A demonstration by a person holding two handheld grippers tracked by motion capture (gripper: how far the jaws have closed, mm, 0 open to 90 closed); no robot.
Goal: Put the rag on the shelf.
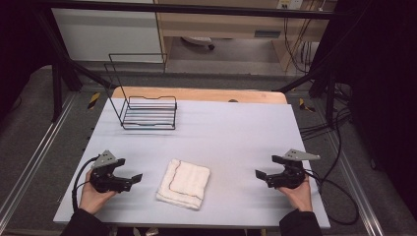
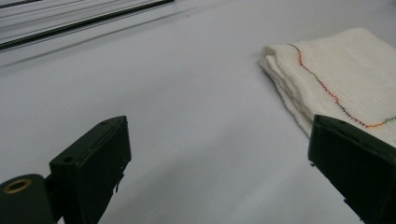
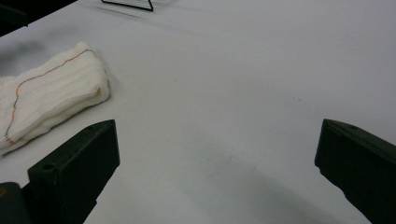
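Note:
A folded white towel [image 1: 183, 184] with a coloured stitched line lies near the table's front edge, between the two hands. My left gripper [image 1: 132, 178] rests to its left, jaws wide open and pointing toward it, nothing between them. In the left gripper view the towel [image 2: 341, 74] lies ahead at the right, just beyond the gripper [image 2: 219, 163]. My right gripper [image 1: 261, 175] sits to the towel's right, open and empty, pointing left. The right gripper view has the towel [image 3: 46, 100] at the left, apart from the gripper [image 3: 219, 168].
A black wire rack [image 1: 145, 105] stands at the table's back left. The grey table top [image 1: 236, 132] has bare room in its middle and right. Cables trail off the right side [image 1: 339, 191]. A wooden strip [image 1: 196, 93] runs along the far edge.

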